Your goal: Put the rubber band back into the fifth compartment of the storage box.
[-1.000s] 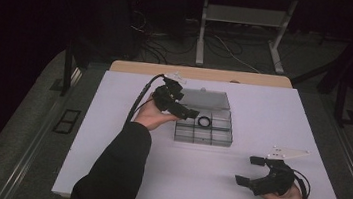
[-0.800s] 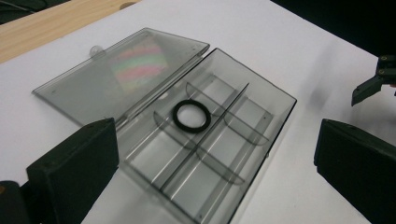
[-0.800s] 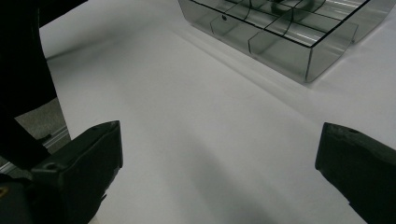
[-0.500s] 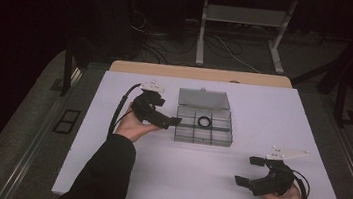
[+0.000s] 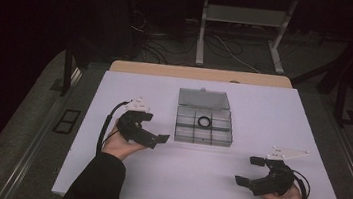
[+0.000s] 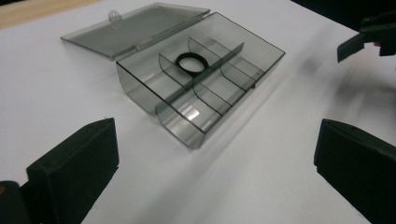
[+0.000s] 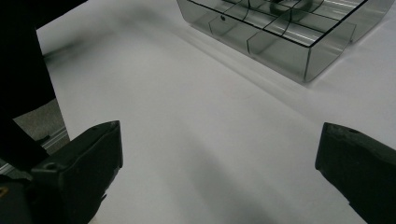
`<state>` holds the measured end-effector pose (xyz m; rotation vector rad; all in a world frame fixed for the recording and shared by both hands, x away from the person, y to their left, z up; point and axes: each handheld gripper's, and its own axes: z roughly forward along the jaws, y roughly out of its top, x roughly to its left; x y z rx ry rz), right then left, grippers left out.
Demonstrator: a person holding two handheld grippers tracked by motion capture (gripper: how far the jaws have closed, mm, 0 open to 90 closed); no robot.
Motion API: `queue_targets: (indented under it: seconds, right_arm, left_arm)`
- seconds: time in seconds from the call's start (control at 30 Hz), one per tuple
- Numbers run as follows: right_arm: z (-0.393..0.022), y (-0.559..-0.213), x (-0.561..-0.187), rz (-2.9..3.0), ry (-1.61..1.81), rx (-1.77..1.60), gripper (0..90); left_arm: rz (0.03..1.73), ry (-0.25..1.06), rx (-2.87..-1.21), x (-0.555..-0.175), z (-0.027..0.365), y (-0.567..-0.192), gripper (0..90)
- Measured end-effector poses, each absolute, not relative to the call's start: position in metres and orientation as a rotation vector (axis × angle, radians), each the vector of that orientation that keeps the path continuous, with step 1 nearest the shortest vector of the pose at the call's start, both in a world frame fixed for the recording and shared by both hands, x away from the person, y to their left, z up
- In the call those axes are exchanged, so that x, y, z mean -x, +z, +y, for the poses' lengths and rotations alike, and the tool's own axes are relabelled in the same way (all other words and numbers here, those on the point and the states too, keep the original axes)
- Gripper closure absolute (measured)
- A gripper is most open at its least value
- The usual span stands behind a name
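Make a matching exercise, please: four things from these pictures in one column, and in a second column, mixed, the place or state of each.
Things:
1. black ring
2. lid
3. left tongs
4. right tongs

Places or states:
A. open, near the table's front right
B. folded back flat on the table behind the box
C. in a middle compartment of the back row of the box
D. open, just left of the box

Pairs: 1-C, 2-B, 3-D, 4-A

Dim, dark surroundings around a brightly lit white table (image 5: 263, 119); soft shadows, slight motion blur.
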<state>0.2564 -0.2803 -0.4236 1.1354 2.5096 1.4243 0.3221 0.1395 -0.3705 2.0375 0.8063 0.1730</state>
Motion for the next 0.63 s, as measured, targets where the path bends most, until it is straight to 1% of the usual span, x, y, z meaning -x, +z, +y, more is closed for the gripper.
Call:
queue_targets:
  seconds: [0.3, 0.63]
  right_arm:
    - [-0.282, -0.423, -0.256, 2.503, 1.428, -1.145, 0.3]
    - [-0.283, -0.423, -0.256, 2.496, 1.427, -1.146, 0.3]
  left_arm:
    - [0.815, 0.142, -2.026, -0.297, 0.149, -0.393, 0.0]
    - [0.829, 0.118, -2.020, -0.280, 0.153, -0.410, 0.0]
